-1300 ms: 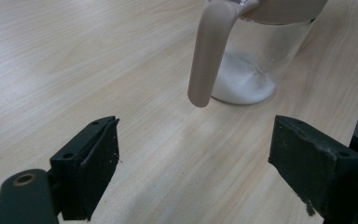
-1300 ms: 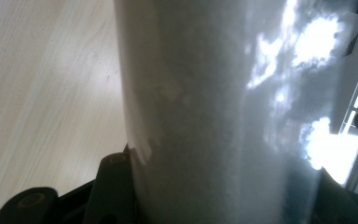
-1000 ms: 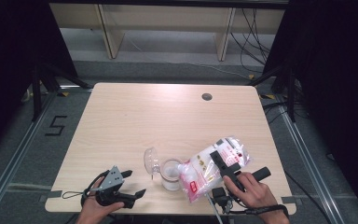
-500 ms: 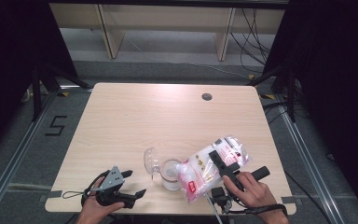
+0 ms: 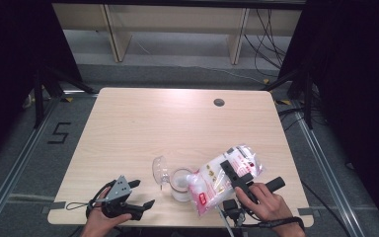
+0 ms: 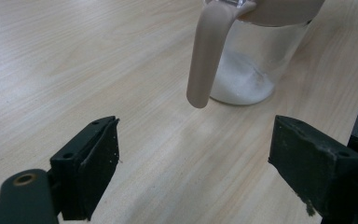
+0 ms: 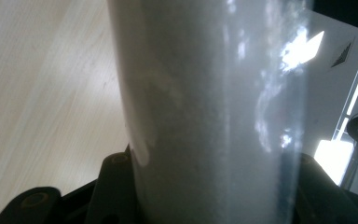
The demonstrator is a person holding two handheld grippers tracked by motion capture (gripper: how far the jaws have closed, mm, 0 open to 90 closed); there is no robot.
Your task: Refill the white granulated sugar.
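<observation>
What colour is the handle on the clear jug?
The handle of the jug is a light beige, seen best in the left gripper view.

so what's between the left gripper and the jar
Nothing: in the left gripper view only bare table lies between the open left gripper and the jar.

I see lots of bare table behind the jar. The jar and the leaning bag block my way between both grippers.
</observation>
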